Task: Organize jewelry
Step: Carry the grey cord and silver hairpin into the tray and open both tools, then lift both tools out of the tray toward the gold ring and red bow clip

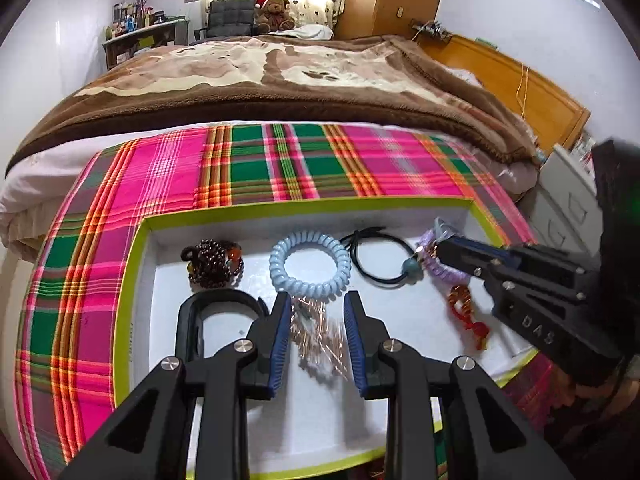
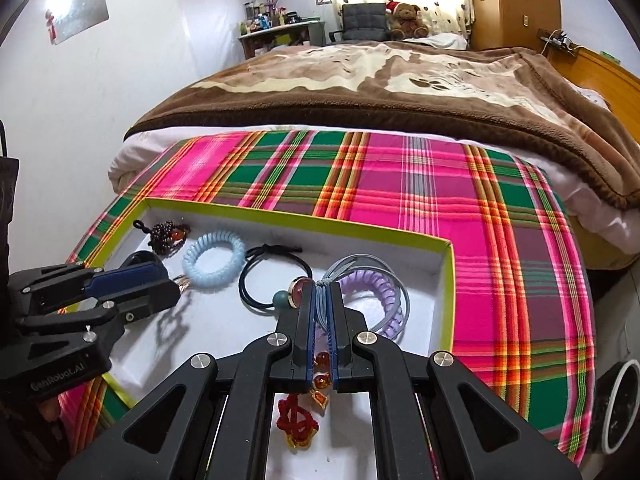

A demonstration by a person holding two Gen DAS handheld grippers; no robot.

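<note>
We see a white tray with a lime-green rim sitting on a pink and green plaid cloth at the foot of a bed. Our left gripper hangs over the tray with its jaws parted wide and nothing between them; a rose-gold tassel piece lies on the tray floor directly under the gap, not gripped. At 12 o'clock just past its tips lies the pale blue spiral tie, at 11 o'clock a dark beaded bracelet, at 1 o'clock a black elastic with a teal bead.

Our right gripper has its jaws nearly closed, pinching a grey cord hair tie with a round red charm at its knot. The cord loops fan out toward 1 o'clock, over a lilac spiral tie. Below the jaws, at 6 o'clock, a red knotted charm with amber beads lies on the tray. A black clip lies at the left gripper's 9 o'clock
</note>
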